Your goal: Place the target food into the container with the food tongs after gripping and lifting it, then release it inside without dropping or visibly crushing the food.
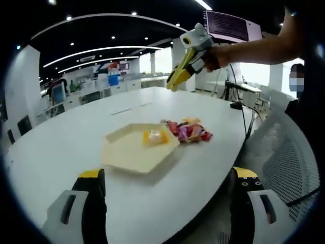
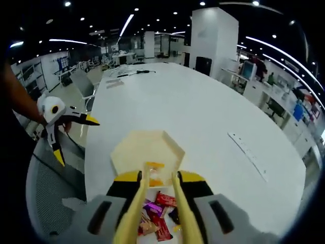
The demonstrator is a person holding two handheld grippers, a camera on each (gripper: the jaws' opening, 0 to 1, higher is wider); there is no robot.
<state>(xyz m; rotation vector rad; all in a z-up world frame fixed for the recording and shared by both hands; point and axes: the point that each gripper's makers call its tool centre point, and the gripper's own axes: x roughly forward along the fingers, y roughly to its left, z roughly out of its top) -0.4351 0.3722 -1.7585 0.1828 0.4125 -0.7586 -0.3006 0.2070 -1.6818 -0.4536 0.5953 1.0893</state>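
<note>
As seen in right gripper view, tongs [image 2: 157,203] sit clamped in right gripper [image 2: 158,189] fingers; wrapped snacks [image 2: 157,216] lie just below tong tips, hexagonal tray [image 2: 147,150] w/ one piece straight beyond. Left gripper [image 2: 71,133] spread, empty, well left of tray.

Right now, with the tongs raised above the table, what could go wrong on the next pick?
The wrapped snacks lie heaped beside the tray, so the food tongs may snag two or scatter them. Nothing steadies the tray: the left gripper hangs open short of it, so a nudge could slide it.
</note>
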